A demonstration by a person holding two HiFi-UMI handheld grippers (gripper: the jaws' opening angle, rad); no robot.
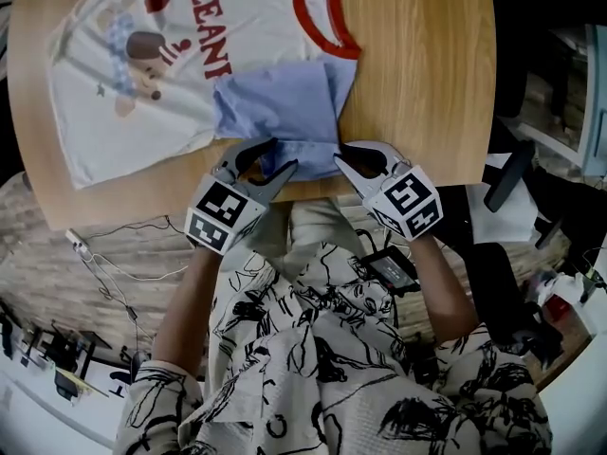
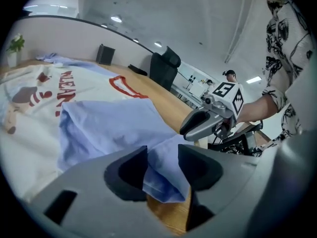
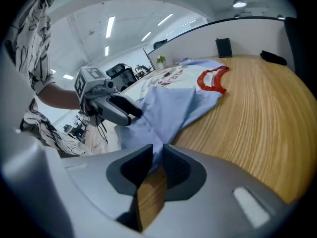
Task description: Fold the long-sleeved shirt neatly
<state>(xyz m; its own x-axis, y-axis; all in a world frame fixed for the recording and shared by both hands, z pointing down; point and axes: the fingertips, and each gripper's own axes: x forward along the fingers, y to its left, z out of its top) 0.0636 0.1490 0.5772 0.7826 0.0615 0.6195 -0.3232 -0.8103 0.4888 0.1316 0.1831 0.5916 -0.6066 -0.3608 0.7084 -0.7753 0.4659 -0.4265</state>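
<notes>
A light blue long-sleeved shirt (image 1: 275,112) lies bunched on the wooden table (image 1: 427,83), partly over a white printed T-shirt (image 1: 142,55). Both grippers are at its near hem by the table's front edge. My left gripper (image 1: 285,155) stands part-open, with the hem (image 2: 163,177) lying between its dark pads (image 2: 126,175); I see no pinch. My right gripper (image 1: 340,153) is closed to a narrow slit, and a thin edge of the blue cloth (image 3: 157,150) is pinched there. Each gripper appears in the other's view, the right gripper (image 2: 198,125) and the left gripper (image 3: 124,115).
The white T-shirt with a red collar (image 1: 327,12) covers the table's left and far part. Bare wood (image 3: 257,113) runs along the right side. A dark chair (image 2: 163,68) stands beyond the table. Cables (image 1: 114,263) and a black device (image 1: 391,265) lie below the front edge.
</notes>
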